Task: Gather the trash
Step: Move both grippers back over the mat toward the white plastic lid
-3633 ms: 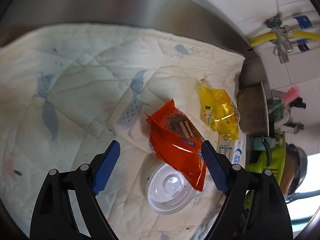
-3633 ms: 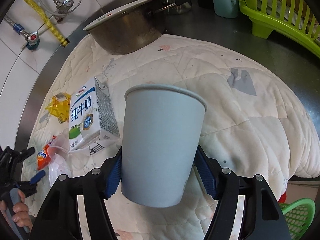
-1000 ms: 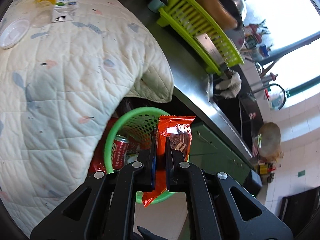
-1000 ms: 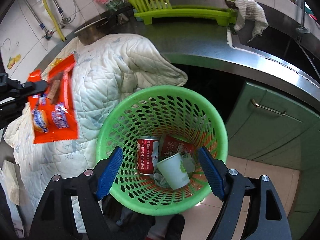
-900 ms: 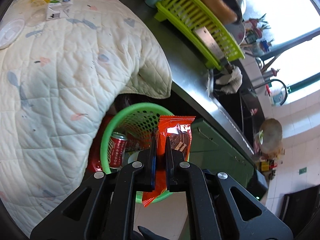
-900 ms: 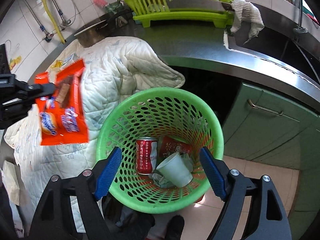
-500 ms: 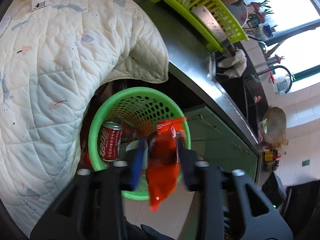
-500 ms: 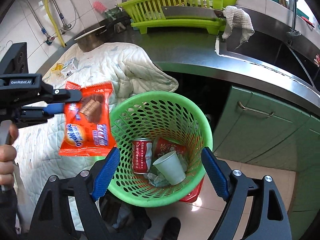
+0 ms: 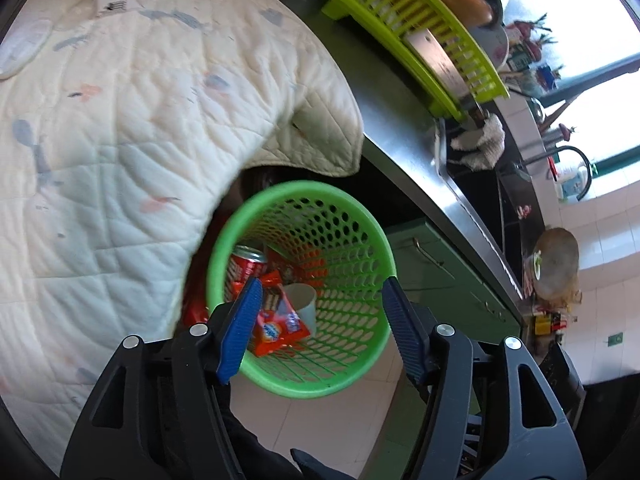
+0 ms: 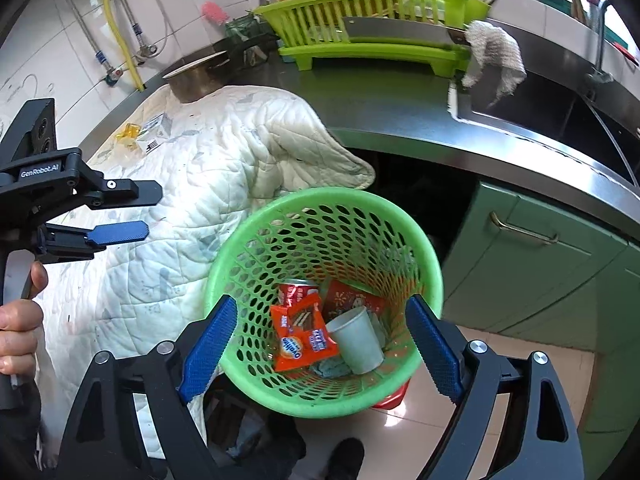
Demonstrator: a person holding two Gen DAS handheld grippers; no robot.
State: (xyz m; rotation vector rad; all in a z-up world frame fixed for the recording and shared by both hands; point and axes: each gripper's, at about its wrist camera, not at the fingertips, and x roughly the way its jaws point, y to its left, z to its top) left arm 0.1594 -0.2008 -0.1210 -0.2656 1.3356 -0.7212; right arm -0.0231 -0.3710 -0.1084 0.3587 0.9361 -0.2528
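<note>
The orange snack wrapper lies inside the green basket, on top of the other trash at the bottom. It leans against the red can, and the white paper cup lies on its side just beside it. A second red wrapper sits behind the cup, against the basket's far wall. The basket stands on the tiled floor, in front of the green cabinet and just under the hanging corner of the quilted cloth.

Your left gripper hangs over the basket's mouth with its jaws opening and nothing between the 2 blue pads; the wrapper seen past them is down in the basket, well clear of the pads. From the right wrist camera your left hand shows at the frame's edge, wrapped around the handle. Your right gripper also points down into the basket, jaws opening and already wide, with nothing between them.

More trash waits up on the cloth: a milk carton, a yellow wrapper next to it, and a clear plastic lid near the cloth's edge. A steel pot sits beyond the cloth, and a lime dish rack stands farther along the counter.
</note>
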